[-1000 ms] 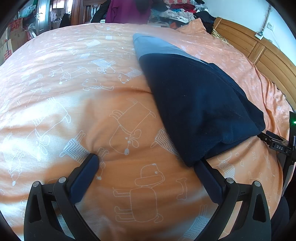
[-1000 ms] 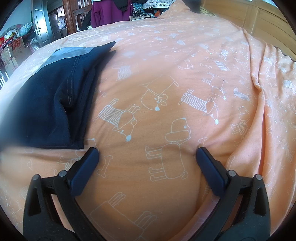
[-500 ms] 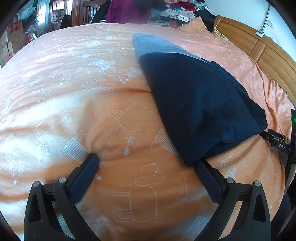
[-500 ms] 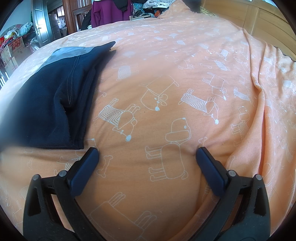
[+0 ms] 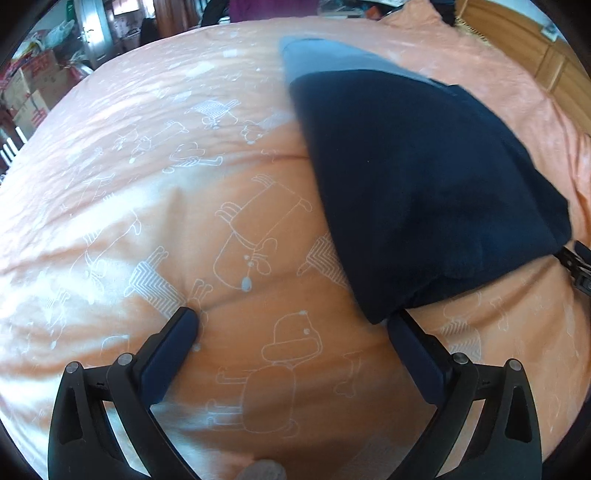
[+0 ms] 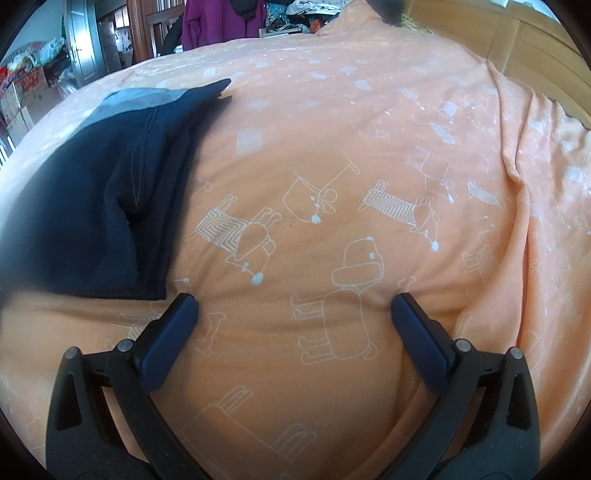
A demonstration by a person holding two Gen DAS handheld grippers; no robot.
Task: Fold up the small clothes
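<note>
Navy garment [image 5: 417, 192], folded into a thick dark slab with a grey band [image 5: 332, 61] at its far end, lies on the bed's orange bedspread [image 5: 155, 192], which is printed with white outline dogs. From my left wrist camera it stretches from the far middle of the bed down toward the near right, and its nearest corner ends right at the tip of my left gripper's [image 5: 291, 326] right finger [image 5: 410, 354]; I cannot tell whether the finger touches the cloth or sits just under its edge. My left jaws stand wide open with nothing between them but bare bedspread, and the left finger [image 5: 173, 343] presses into the fabric beside a printed dog. From my right wrist camera the same navy garment [image 6: 88, 206] sits at the left, its layered edges and a line of pale stitching showing along the side that faces me. My right gripper [image 6: 293, 314] is also spread wide and holds nothing; its left finger [image 6: 171, 332] rests just beside the garment's near corner, and its right finger [image 6: 417, 336] lies on open bedspread, well clear of the cloth. At the right edge of the left view I see a small part of the other gripper [image 5: 576, 266] poking out past the garment's lower edge. Beyond the bed, a wooden headboard [image 5: 517, 40] runs along the right, and a purple garment [image 6: 221, 26] hangs at the back.
</note>
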